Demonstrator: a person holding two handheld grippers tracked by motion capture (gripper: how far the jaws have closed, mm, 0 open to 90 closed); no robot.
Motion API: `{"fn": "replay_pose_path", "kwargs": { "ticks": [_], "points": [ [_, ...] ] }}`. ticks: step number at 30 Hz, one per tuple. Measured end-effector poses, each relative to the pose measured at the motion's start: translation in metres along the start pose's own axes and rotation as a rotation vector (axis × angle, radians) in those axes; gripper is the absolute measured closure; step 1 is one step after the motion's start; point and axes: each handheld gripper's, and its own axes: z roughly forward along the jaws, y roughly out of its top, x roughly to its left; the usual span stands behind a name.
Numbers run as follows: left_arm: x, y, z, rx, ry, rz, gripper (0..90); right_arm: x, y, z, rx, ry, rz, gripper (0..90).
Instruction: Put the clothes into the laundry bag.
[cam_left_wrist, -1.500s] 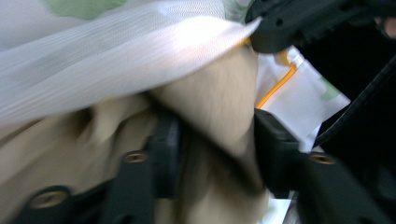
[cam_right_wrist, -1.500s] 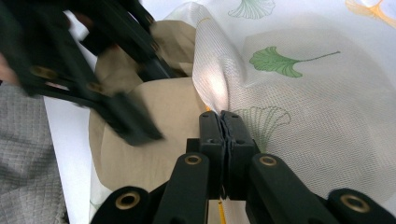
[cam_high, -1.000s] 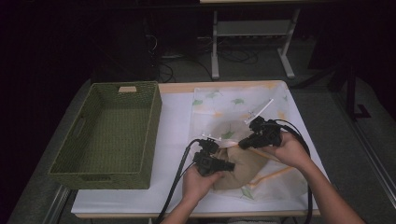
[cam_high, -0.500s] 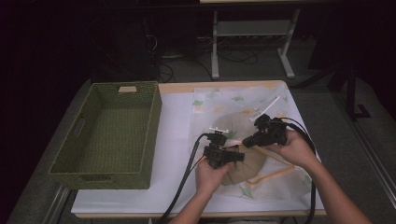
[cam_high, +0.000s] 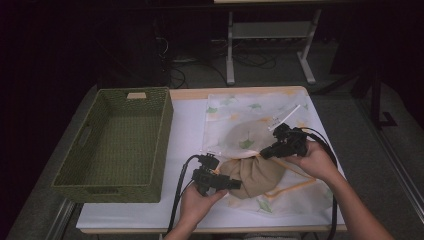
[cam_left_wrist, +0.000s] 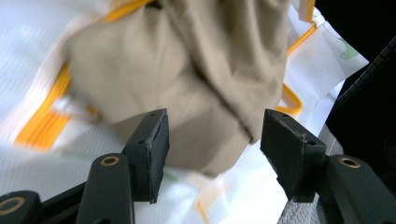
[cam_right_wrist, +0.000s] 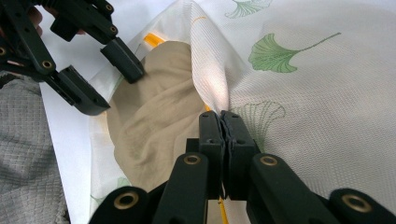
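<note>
A white mesh bag (cam_high: 250, 117) printed with green leaves and edged with an orange zip lies on the table. A tan cloth (cam_high: 255, 172) sits bunched in its mouth, partly under the mesh. My right gripper (cam_right_wrist: 222, 116) is shut on the bag's (cam_right_wrist: 327, 93) edge and holds it raised over the cloth (cam_right_wrist: 154, 121); the high view places the right gripper (cam_high: 263, 153) at the bundle's far right. My left gripper (cam_left_wrist: 215, 126) has just been opening; its jaws stand apart just short of the cloth (cam_left_wrist: 196, 70) without pressing it. The left gripper (cam_high: 231, 184) is at the bundle's near left.
A green woven basket (cam_high: 162, 135) stands empty on the left of the white table (cam_high: 187, 130). Both gripper cables trail off the near edge. Beyond the table's far edge there is a dark floor with a metal stand (cam_high: 270, 35).
The left gripper has pulled back from the cloth toward the near left and its jaws have opened, letting the cloth go. The right gripper has kept its hold on the bag's edge.
</note>
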Motion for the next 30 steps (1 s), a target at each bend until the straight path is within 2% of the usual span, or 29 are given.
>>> {"fn": "replay_pose_path", "kwargs": {
  "ticks": [3, 6, 8, 9, 12, 13, 14, 15, 17, 18, 21, 22, 25, 28, 30],
  "points": [
    [0.005, -0.006, 0.000, 0.018, 0.011, -0.024, 40.5, 0.000, 0.000, 0.001, 0.002, 0.004, 0.005, 87.2],
    [0.008, -0.010, 0.001, 0.053, 0.031, -0.029, 40.1, 0.001, -0.001, 0.001, 0.003, 0.003, 0.004, 87.1],
    [0.011, -0.011, 0.004, 0.057, 0.010, -0.053, 39.9, 0.000, -0.001, 0.001, 0.002, 0.006, 0.004, 87.1],
    [0.012, -0.010, 0.006, 0.059, 0.012, -0.054, 40.5, 0.000, 0.000, 0.002, 0.001, 0.005, 0.001, 87.1],
    [0.012, -0.008, 0.011, 0.057, -0.002, -0.069, 47.7, 0.001, 0.000, 0.003, 0.004, 0.007, 0.000, 87.1],
    [0.012, -0.006, 0.013, 0.054, -0.006, -0.074, 47.7, 0.001, 0.000, 0.004, 0.003, 0.008, -0.005, 87.1],
    [0.011, -0.005, 0.016, 0.043, -0.003, -0.070, 61.8, 0.002, 0.001, 0.006, 0.005, 0.011, -0.006, 87.1],
    [0.011, -0.003, 0.019, 0.037, -0.014, -0.066, 61.8, 0.002, 0.001, 0.006, 0.005, 0.011, -0.006, 87.1],
    [0.011, 0.001, 0.026, 0.030, -0.029, -0.071, 72.5, 0.003, 0.001, 0.006, 0.006, 0.012, -0.012, 87.1],
    [0.012, 0.005, 0.032, 0.031, -0.023, -0.064, 78.8, 0.005, 0.001, 0.005, 0.006, 0.014, -0.015, 87.2],
    [0.011, 0.008, 0.036, 0.014, -0.024, -0.064, 82.9, 0.006, 0.001, 0.003, 0.007, 0.015, -0.019, 87.3],
    [0.009, 0.012, 0.037, -0.019, -0.021, -0.060, 84.8, 0.008, 0.003, 0.000, 0.006, 0.017, -0.029, 87.3],
    [0.007, 0.017, 0.040, -0.045, -0.026, -0.062, 85.5, 0.011, 0.004, -0.003, -0.001, 0.013, -0.043, 87.3],
    [0.003, 0.027, 0.043, -0.109, -0.024, -0.070, 85.9, 0.014, 0.007, -0.007, 0.000, 0.012, -0.045, 87.3],
    [0.004, 0.033, 0.046, -0.151, -0.028, -0.096, 85.8, 0.014, 0.008, -0.009, -0.001, 0.012, -0.043, 87.3]
  ]
}}
